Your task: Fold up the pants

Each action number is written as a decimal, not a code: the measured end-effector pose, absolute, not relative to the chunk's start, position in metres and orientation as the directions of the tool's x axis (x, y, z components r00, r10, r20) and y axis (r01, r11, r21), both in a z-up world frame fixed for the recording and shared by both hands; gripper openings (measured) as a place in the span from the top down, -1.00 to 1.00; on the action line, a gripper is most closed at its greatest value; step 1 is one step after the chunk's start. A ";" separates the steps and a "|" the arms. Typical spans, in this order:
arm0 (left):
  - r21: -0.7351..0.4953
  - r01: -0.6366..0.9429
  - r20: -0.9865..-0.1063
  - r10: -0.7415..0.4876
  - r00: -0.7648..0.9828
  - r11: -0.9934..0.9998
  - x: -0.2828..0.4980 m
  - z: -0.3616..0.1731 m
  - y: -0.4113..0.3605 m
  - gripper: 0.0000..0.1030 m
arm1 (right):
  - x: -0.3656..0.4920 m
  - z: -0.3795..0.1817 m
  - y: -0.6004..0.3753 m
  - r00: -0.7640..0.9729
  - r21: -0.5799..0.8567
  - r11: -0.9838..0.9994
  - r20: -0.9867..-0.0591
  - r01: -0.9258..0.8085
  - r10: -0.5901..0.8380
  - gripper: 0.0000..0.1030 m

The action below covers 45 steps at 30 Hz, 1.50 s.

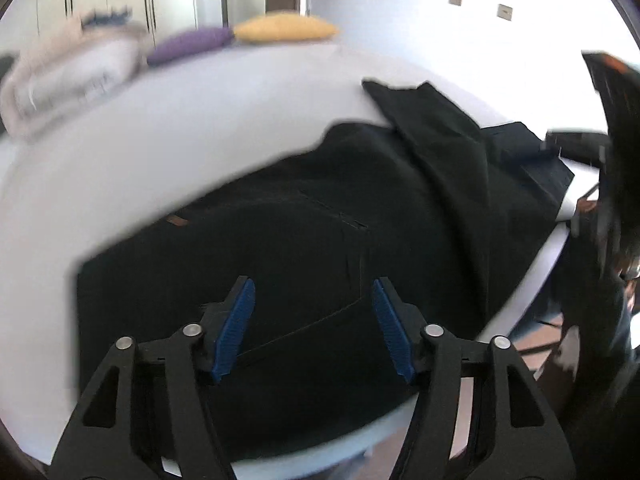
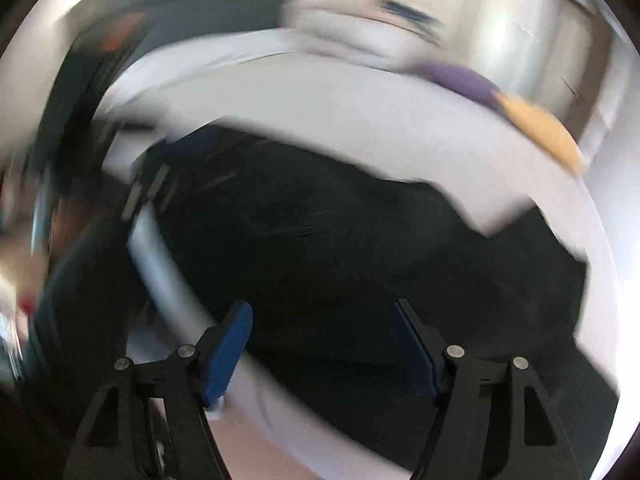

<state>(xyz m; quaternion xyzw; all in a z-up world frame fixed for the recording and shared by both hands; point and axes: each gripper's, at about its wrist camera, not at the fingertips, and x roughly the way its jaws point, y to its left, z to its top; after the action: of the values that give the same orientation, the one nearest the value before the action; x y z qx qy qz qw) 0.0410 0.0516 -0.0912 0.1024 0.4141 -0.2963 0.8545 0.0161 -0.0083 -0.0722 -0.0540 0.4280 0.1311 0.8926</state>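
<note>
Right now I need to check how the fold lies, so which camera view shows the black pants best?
The left wrist view: the black pants lie sharp enough on the white surface, with one leg end folded across at the upper right. The right wrist view shows them only as a smeared dark mass, details lost to blur.

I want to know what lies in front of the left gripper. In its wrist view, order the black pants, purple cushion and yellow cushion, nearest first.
From the left gripper:
1. Black pants, directly beneath.
2. Purple cushion, far, left of centre.
3. Yellow cushion, beside it, slightly farther.
</note>
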 end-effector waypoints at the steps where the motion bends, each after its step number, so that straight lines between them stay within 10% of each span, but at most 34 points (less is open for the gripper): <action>1: -0.106 0.559 -0.783 -0.416 0.463 0.822 0.050 -0.101 0.049 0.09 | 0.031 -0.068 -0.027 0.607 0.049 0.976 -0.776 -0.212 0.171 -0.42; 5: -0.325 0.428 -0.770 -0.499 0.397 0.843 0.069 -0.132 0.068 0.11 | 0.108 -0.061 -0.097 0.608 0.146 0.989 -0.788 0.036 0.094 -0.42; 19: -0.287 0.419 -0.775 -0.465 0.427 0.862 0.058 -0.140 0.070 0.11 | 0.282 -0.149 -0.149 0.388 0.000 0.919 -0.907 0.393 -0.165 -0.44; 21: -0.287 0.413 -0.773 -0.464 0.433 0.864 0.058 -0.141 0.068 0.11 | 0.280 -0.148 -0.151 0.404 0.025 0.915 -0.902 0.402 -0.153 -0.15; 23: -0.284 0.411 -0.773 -0.460 0.437 0.866 0.058 -0.140 0.068 0.11 | 0.277 -0.144 -0.151 0.418 0.039 0.927 -0.899 0.374 -0.131 0.80; 34: -0.288 0.388 -0.783 -0.449 0.430 0.875 0.060 -0.139 0.058 0.11 | 0.077 -0.062 -0.264 0.766 0.509 0.746 -0.643 0.429 -0.001 0.90; 45: -0.325 0.319 -0.799 -0.439 0.411 0.890 0.073 -0.135 0.057 0.11 | -0.135 -0.169 -0.342 0.811 0.776 0.263 -0.583 0.573 -0.046 0.63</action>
<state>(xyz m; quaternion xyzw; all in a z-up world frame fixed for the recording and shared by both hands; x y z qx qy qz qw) 0.0732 0.0566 -0.1347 -0.0611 0.4931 -0.2261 0.8378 -0.1351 -0.3420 -0.1685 0.5720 0.2302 -0.2033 0.7606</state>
